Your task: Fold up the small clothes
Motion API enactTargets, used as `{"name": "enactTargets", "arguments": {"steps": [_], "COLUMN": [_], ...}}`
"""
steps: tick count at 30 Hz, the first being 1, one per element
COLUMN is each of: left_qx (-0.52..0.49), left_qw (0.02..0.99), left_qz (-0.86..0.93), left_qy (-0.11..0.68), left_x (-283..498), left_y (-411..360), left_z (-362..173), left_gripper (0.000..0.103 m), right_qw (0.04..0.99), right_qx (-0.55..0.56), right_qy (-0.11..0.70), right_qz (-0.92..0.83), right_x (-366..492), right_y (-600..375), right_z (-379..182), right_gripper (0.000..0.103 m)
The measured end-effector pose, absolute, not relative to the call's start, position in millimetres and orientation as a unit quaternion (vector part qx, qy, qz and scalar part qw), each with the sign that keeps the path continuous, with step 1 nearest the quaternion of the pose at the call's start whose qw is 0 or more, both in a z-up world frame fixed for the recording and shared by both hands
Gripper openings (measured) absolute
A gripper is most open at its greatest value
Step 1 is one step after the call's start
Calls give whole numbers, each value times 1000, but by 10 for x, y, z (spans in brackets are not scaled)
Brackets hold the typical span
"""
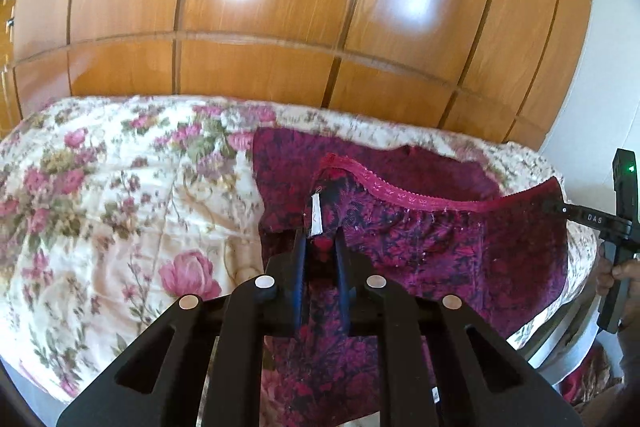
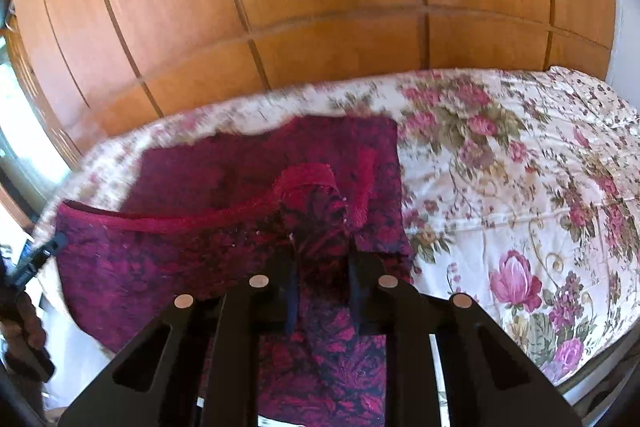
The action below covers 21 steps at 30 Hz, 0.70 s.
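Note:
A dark red floral garment [image 1: 460, 239] with a pink lace waistband [image 1: 400, 193] hangs stretched between my two grippers above the bed. My left gripper [image 1: 319, 241] is shut on one end of the waistband, beside a white label [image 1: 316, 217]. In the same view my right gripper [image 1: 560, 207] grips the other end at the far right. The right wrist view shows my right gripper [image 2: 322, 253] shut on bunched fabric of the garment [image 2: 168, 259]. There, my left gripper [image 2: 54, 245] holds the far left corner. The cloth hides the pads.
A floral bedspread [image 1: 120, 207] covers the bed below. A flat piece of the same red fabric [image 2: 344, 147] lies on it near the far edge. A wooden wardrobe [image 1: 280, 27] stands close behind the bed. A hand [image 1: 622, 271] holds the right gripper.

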<state>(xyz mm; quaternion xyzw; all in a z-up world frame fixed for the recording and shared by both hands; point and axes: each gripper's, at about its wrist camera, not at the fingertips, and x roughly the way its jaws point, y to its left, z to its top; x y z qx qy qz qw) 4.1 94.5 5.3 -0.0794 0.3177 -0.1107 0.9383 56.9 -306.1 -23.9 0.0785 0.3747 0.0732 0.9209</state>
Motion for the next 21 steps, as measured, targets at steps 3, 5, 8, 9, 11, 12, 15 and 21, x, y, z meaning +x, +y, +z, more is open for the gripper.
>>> {"name": "enactTargets", "arguments": {"steps": [3,5,8,9,11,12,15,21], "left_qx": [-82,-77,-73,-73,-71,-75,-75,-78], "left_qw": [943,946,950,950,951,950,949,943], "left_qz": [-113,-108,-97,-93,-85,-83,-77,-57], "left_qy": [301,295,289,289,290,292,296,320], "left_x": [209,335,661,769,1054,1176,1496,2015], "left_y": [963,935,888,883,870,874,856,811], "left_z": [225,297,371,381,402,405,402,230], "left_gripper": [12,12,12,12,12,12,12,12], "right_qw": [922,924,928,928,929,929,928,922], "right_qx": [93,98,90,90,88,88,91,96], "right_qy": [368,361,354,354,354,355,358,374], "right_qz": [77,80,72,70,61,52,39,11], "right_x": [702,849,1198,1269,1489,1639,1937,2526], "right_y": [-3095,-3086,-3035,-3040,-3040,-3043,-3081,-3152], "right_z": [-121,-47,29,33,37,31,-4,-269], "right_gripper": [18,18,18,17,17,18,17,18]}}
